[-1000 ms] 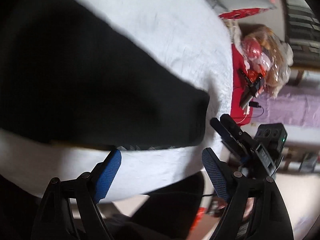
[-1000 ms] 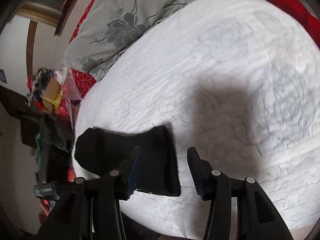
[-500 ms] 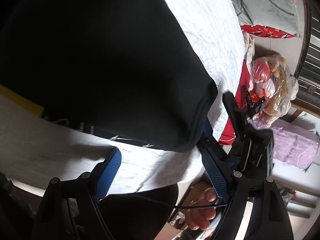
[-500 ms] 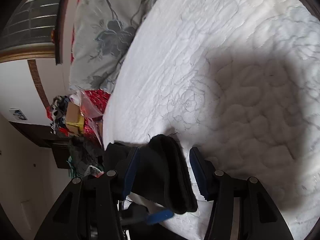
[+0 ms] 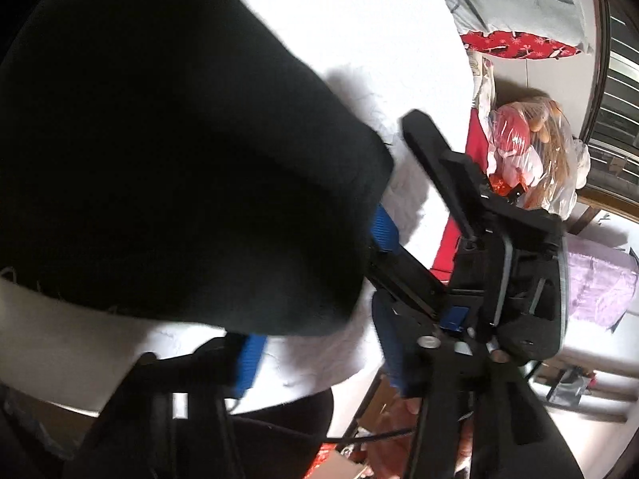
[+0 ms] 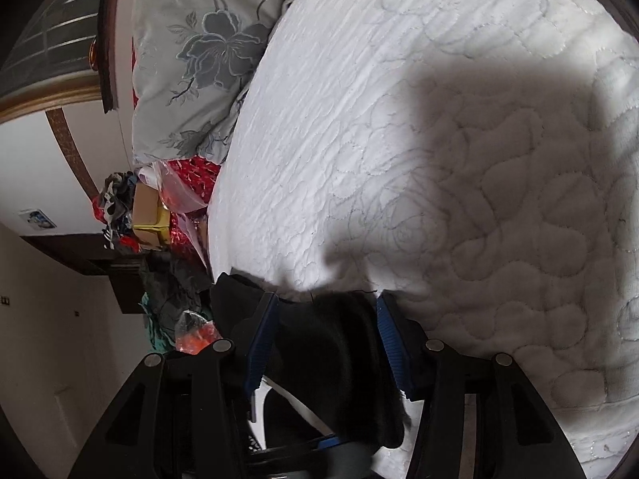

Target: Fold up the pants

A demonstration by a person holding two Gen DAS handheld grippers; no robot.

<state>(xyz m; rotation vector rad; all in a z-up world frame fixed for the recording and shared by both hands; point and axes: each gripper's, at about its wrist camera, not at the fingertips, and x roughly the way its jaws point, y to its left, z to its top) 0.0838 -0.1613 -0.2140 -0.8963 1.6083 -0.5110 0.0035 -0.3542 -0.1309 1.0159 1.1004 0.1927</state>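
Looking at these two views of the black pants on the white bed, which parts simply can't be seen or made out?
- Left wrist view: the left gripper is blurred; the black pants cover its left fingertip, so its grip is unclear.
- Right wrist view: the right gripper straddles the pants; contact unclear.
- Both views: most of the garment is cut off, so fold progress is unreadable.
- Quilt: a shadow dims it.

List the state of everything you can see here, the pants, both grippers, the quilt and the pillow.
Pants: black, bunched, edge between both grippers' fingers.
Left gripper: open, fingers on either side of the pants edge, not clamped.
Right gripper: open, cloth in the gap between its fingers.
Quilt: white, spread flat, shadowed in part.
Pillow: grey, floral, lying at the quilt's far edge.
Plastic bag: full, beside the bed.
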